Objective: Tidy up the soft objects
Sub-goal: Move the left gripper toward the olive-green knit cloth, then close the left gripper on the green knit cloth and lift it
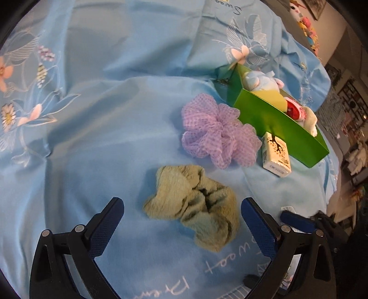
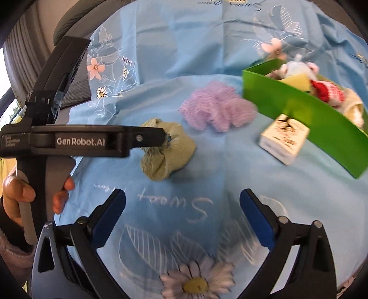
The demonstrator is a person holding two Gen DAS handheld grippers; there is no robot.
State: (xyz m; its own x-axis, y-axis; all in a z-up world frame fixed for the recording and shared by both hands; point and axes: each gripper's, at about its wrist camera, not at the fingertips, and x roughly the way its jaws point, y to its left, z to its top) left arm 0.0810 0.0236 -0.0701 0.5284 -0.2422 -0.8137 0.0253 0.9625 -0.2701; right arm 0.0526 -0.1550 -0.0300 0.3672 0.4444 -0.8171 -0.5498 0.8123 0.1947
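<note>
A crumpled pale green towel (image 1: pixel 195 207) lies on the blue bedsheet (image 1: pixel 103 138), between the wide-apart fingers of my left gripper (image 1: pixel 182 204), which is open; its pads do not press the cloth. Beyond it sit a purple mesh bath puff (image 1: pixel 218 131) and a small tissue pack (image 1: pixel 276 154) leaning on a green box (image 1: pixel 280 124) that holds plush toys and a yellow sponge. In the right wrist view my right gripper (image 2: pixel 182 197) stands open over bare sheet, short of the towel (image 2: pixel 174 151), puff (image 2: pixel 216 108), pack (image 2: pixel 285 140) and box (image 2: pixel 299 108).
A person's hand (image 2: pixel 18 195) holds the left gripper's handle at the left. A grey chair back (image 2: pixel 76 20) rises behind the bed's far left corner. The bed's edge (image 1: pixel 331 174) drops off just right of the box, with shelves beyond.
</note>
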